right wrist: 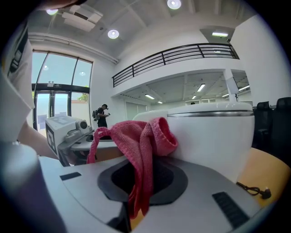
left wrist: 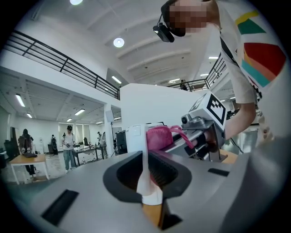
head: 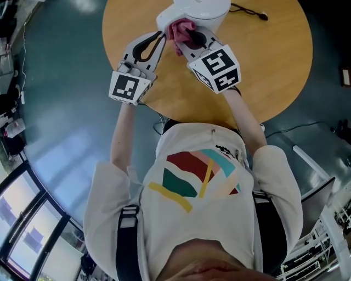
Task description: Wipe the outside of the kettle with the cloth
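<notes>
The head camera looked steeply down from above the round table (head: pixel 274 66). Each gripper camera sat close behind its own jaws, looking roughly level. The left gripper (head: pixel 159 35) and right gripper (head: pixel 186 43) views faced one another. All three views shared the kettle (head: pixel 200 11) and cloth (head: pixel 178 30).

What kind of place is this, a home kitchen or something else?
Probably not a home: it looks like a large open lab or workshop hall. A railed mezzanine runs overhead, people stand at work tables, and tall glass doors face outdoors.
</notes>
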